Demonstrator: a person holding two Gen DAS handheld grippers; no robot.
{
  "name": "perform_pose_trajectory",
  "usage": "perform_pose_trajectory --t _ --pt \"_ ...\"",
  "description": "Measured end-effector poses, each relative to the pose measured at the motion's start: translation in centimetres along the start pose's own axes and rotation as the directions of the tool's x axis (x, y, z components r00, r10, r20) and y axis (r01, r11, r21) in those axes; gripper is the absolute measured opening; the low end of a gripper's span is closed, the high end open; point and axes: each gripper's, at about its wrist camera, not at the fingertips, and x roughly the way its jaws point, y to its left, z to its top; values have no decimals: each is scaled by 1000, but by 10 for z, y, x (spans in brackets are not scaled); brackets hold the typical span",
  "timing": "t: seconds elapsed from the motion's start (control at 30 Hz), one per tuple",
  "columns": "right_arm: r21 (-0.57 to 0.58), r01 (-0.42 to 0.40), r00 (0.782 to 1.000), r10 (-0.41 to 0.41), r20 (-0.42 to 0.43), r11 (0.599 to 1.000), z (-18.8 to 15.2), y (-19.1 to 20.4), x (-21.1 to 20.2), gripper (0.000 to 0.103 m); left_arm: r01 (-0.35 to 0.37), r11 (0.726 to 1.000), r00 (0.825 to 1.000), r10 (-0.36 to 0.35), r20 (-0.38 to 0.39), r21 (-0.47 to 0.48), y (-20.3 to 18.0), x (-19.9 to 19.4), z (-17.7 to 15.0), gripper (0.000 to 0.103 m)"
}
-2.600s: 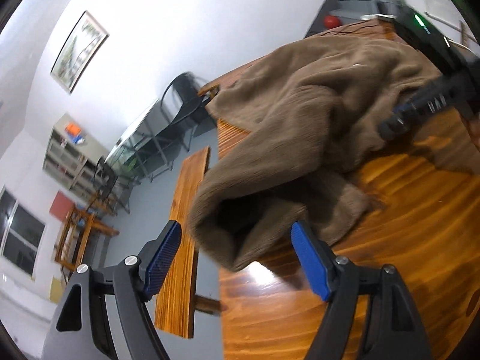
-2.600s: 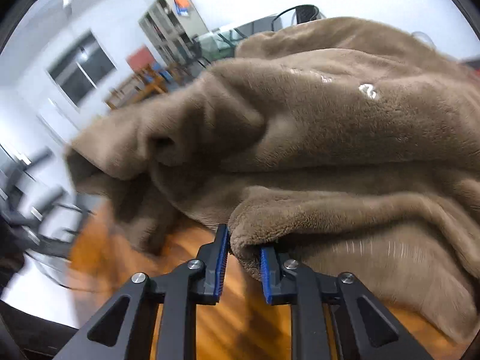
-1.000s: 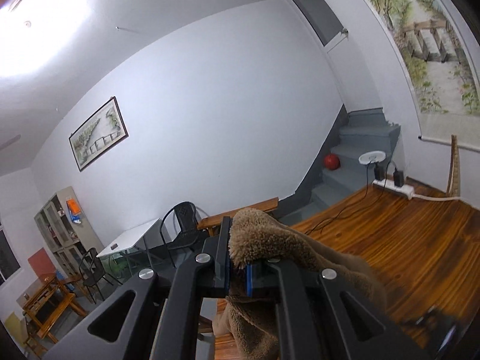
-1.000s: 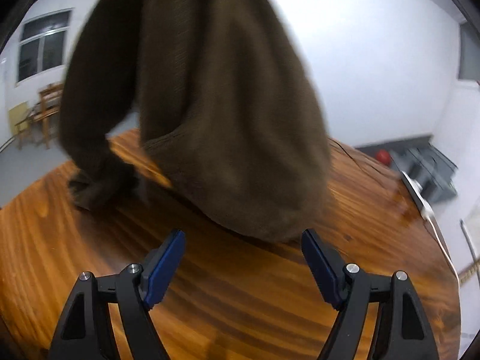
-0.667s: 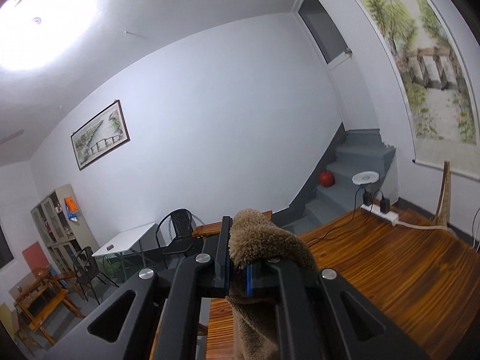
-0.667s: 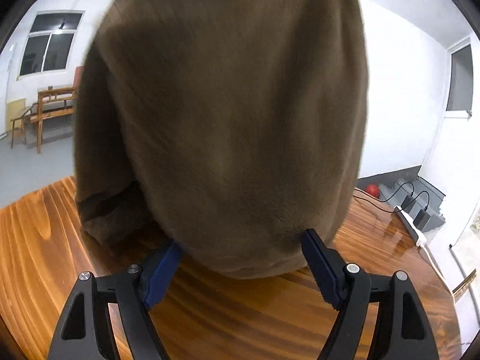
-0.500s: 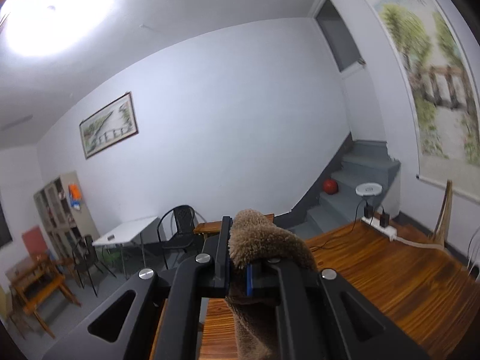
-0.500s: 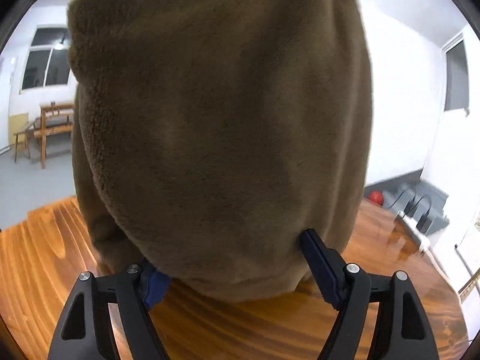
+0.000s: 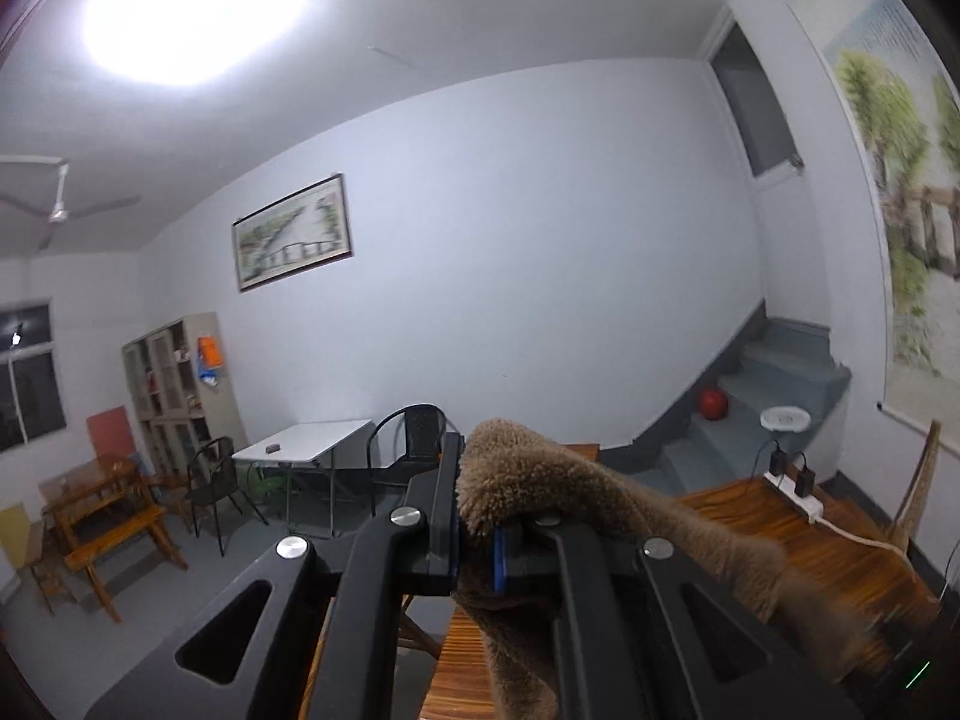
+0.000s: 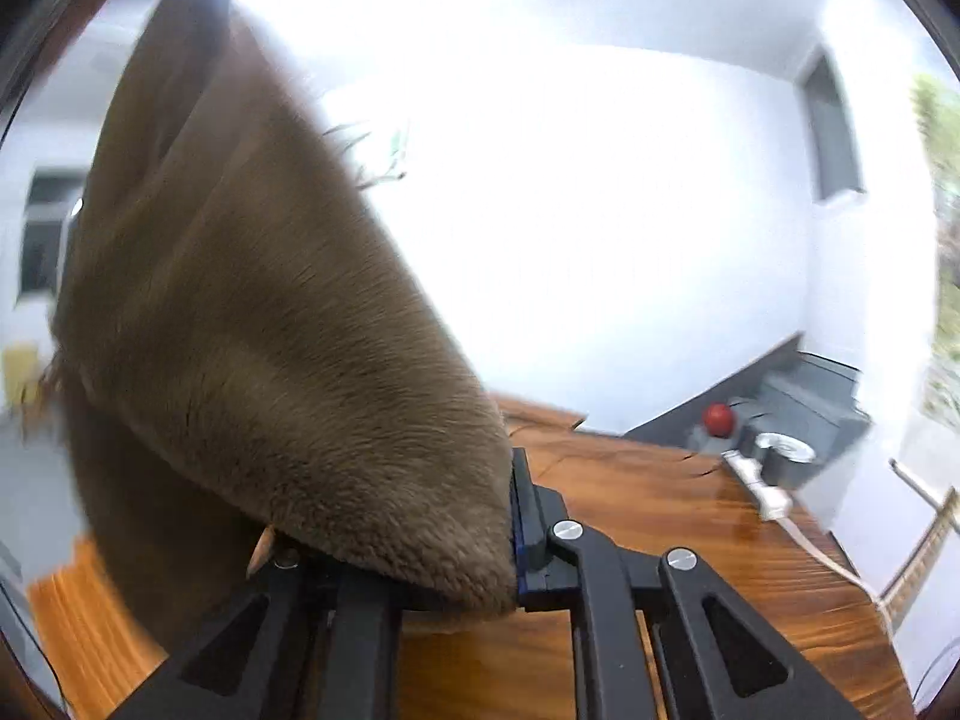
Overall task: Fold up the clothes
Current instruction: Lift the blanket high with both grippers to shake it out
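Left gripper (image 9: 477,531) is pinched tight on a tuft of the brown fleece (image 9: 540,480) — the fabric bunches up over the top of the narrow gap and drapes down and off to the right, over the gripper's right arm. It is held up high, well above the wooden table (image 9: 780,534), with the room spread out beyond: a framed picture (image 9: 292,232) on the wall, a black chair (image 9: 414,438) by a white folding table (image 9: 306,450), a red ball (image 9: 712,403) on the grey stairs.

Over on the right wrist view, the fleece (image 10: 270,330) fills the whole left side, hanging in a big stretched sheet from the upper left down to the right gripper (image 10: 420,558). Its lower edge lies against the blue pad of the right finger (image 10: 528,522) and covers the left finger entirely. The jaws look partly drawn in with fleece between them — whether they actually grip it, I cannot tell. Behind, the table (image 10: 660,516) shows orange and glossy, with a white power strip (image 10: 756,486) near its far edge.
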Motion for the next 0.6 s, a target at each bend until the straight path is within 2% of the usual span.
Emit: perform_pose_trajectory --t 0.1,0.17,0.27,0.33,0.43,0.47,0.53,0.6 --pt "38 40 993 -44 112 998 48 -43 -29 14 -14 1000 999 14 45 -9 7 -27 -7 9" --pt "23 75 977 -78 196 997 78 -58 -52 14 -31 1000 995 32 93 -5 9 -51 -11 9" --pt "-29 133 938 -117 325 991 111 -66 -93 14 -50 998 987 54 151 -29 14 -90 -18 12" --pt "-69 174 905 -132 405 982 125 -68 -125 14 -67 997 981 75 181 -49 17 -116 -22 12" --pt "-146 235 856 -133 499 961 137 -59 -172 14 -99 993 968 110 224 -58 14 -147 -26 13" --pt "-166 249 851 -134 508 954 139 -56 -180 14 -107 993 967 117 228 -56 12 -151 -27 14" --pt "-176 239 883 -138 448 955 130 -63 -169 14 -120 991 963 129 237 -51 7 -158 -28 16" --pt "-186 228 911 -142 387 956 120 -70 -158 14 -104 994 977 109 182 -35 -5 -134 -34 18"
